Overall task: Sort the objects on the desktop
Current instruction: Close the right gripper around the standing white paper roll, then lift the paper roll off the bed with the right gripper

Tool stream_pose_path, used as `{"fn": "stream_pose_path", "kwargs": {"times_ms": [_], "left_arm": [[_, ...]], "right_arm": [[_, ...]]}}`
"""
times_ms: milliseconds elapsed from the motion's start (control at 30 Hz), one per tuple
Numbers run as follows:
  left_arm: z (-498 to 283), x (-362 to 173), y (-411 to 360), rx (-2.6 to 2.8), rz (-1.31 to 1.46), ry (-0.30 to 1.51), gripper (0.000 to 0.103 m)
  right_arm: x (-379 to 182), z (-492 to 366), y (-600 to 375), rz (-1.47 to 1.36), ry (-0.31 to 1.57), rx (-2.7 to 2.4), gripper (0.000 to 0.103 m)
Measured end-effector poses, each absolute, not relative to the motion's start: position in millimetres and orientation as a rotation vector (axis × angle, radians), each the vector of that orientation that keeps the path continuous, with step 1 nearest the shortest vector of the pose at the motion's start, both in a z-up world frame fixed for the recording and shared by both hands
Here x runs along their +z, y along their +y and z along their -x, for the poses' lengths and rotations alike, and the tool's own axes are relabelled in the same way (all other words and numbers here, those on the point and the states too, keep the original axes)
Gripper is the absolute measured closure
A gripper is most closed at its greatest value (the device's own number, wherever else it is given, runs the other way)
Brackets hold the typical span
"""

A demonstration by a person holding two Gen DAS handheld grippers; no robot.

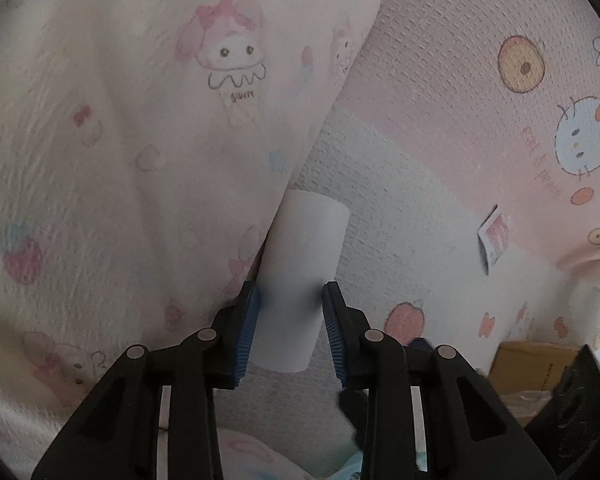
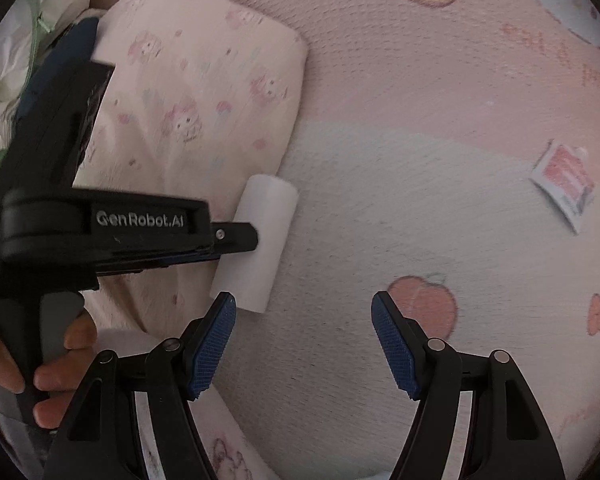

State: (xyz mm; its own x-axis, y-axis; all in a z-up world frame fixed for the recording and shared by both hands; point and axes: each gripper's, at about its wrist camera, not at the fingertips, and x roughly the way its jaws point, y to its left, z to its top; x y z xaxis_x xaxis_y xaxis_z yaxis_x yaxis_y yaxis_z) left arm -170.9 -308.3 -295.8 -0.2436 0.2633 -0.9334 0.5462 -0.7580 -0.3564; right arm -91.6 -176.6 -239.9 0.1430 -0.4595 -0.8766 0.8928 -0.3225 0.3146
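Note:
A white cylindrical roll (image 1: 304, 264) lies on the patterned sheet, right against the edge of a pink cartoon-print pillow (image 1: 140, 120). My left gripper (image 1: 292, 287) is shut on the roll, its blue pads pressing both sides near the roll's near end. In the right wrist view the same roll (image 2: 264, 216) shows with the left gripper (image 2: 236, 236) clamped on it from the left, a hand (image 2: 40, 368) on its handle. My right gripper (image 2: 304, 300) hovers just right of the roll, open with nothing between its fingers.
A small red-and-white packet (image 2: 564, 184) lies on the sheet to the right, also seen as the packet (image 1: 494, 240). The pillow (image 2: 196, 112) fills the left side. A cardboard box (image 1: 532, 368) sits at the lower right edge. Crumpled white plastic (image 2: 4, 60) lies at the far left.

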Motion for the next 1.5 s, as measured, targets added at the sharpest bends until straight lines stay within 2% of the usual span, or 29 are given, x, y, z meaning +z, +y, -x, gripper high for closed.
{"fn": "stream_pose_path", "kwargs": {"times_ms": [300,433,533,933,1133,1300,1500], "left_arm": [[164,-307,-318,-2.085,-1.828,1.162,0.066],[165,-307,-312,-2.108,-1.866,1.146,0.066],[169,-306,-309,-2.124,-1.889,1.108,0.066],[168,-302,-298,-2.181,-1.952,1.102,0.066],[173,-298,-243,-2.307,-1.98,1.038,0.066],[192,-312,-179,-2.286,-2.074,1.167,0.066],[194,-313,-128,-2.31,-2.105,1.142,0.066]], "right_arm": [[-264,97,-191,-1.326,0.408,-1.411,0.035],[-283,100,-197,-1.427,0.356,-1.343,0.045],[-286,97,-200,-1.427,0.337,-1.307,0.061],[-284,103,-191,-1.471,0.368,-1.343,0.061],[-279,131,-164,-1.522,0.408,-1.422,0.061],[-275,165,-118,-1.53,0.441,-1.47,0.061],[-277,192,-75,-1.565,0.477,-1.503,0.061]]}}
